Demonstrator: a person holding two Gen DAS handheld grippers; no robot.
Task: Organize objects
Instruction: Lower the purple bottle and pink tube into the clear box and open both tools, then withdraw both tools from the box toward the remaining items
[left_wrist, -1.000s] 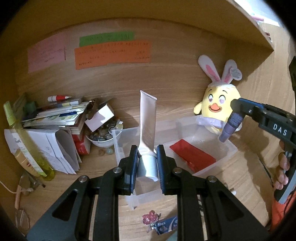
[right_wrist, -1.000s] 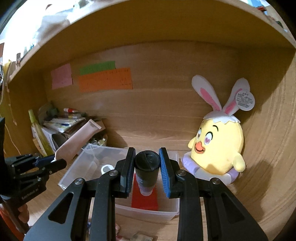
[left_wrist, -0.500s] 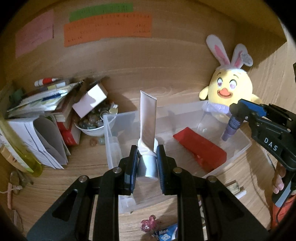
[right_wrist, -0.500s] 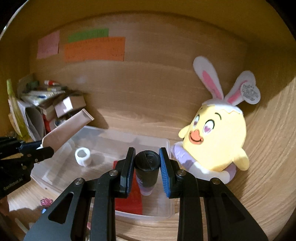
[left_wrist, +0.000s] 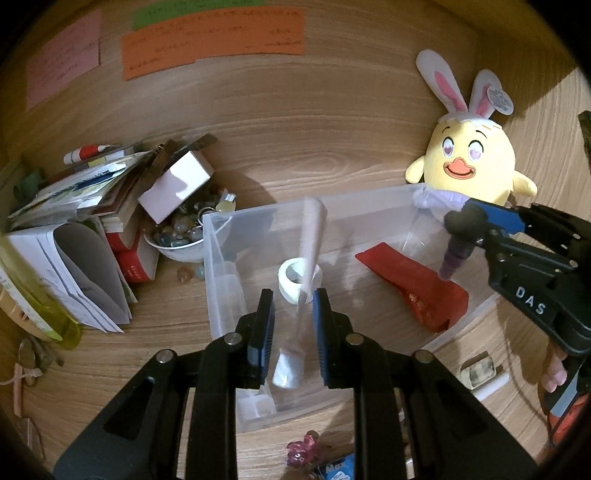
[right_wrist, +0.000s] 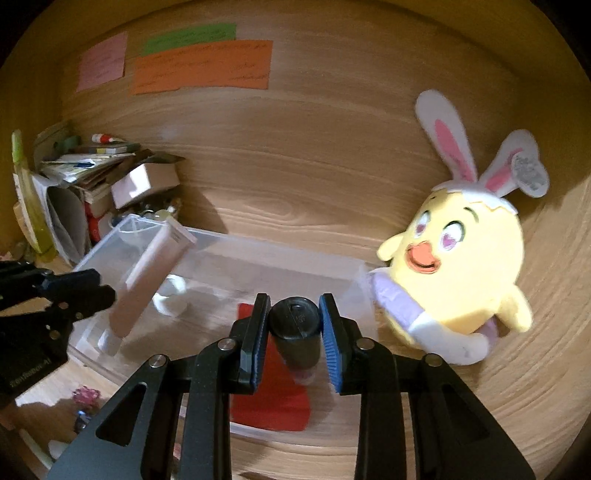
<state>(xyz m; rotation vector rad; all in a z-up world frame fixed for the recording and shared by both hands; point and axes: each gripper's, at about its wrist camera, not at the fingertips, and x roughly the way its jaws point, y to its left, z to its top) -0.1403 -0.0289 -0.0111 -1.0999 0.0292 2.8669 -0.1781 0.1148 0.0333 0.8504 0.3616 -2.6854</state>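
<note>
A clear plastic bin (left_wrist: 221, 258) holds a red packet (left_wrist: 413, 288) and a white tape roll (left_wrist: 291, 275). My left gripper (left_wrist: 293, 295) hangs over its near end. A pale tube (left_wrist: 310, 236), blurred, stands loose between the jaws, its white cap (left_wrist: 286, 373) below the pads and a gap on each side. My right gripper (right_wrist: 294, 297) is over the bin's (right_wrist: 258, 251) right end above the red packet (right_wrist: 273, 398). Its jaws are opening, with the black cap of a dark bottle (right_wrist: 295, 332) still between the pads. The bottle (left_wrist: 456, 247) hangs from them.
A yellow bunny-eared plush (left_wrist: 469, 162) sits behind the bin's right end. At the left are stacked books and papers (left_wrist: 74, 206), a white box (left_wrist: 177, 184) and a bowl of stones (left_wrist: 177, 236). A pink trinket (left_wrist: 303, 446) and a rolled banknote (left_wrist: 478, 371) lie on the near wood.
Both grippers have sunk closer over the bin. The tube has slid down through the left jaws, so its cap is now below the pads. The bottle stays between the right pads.
</note>
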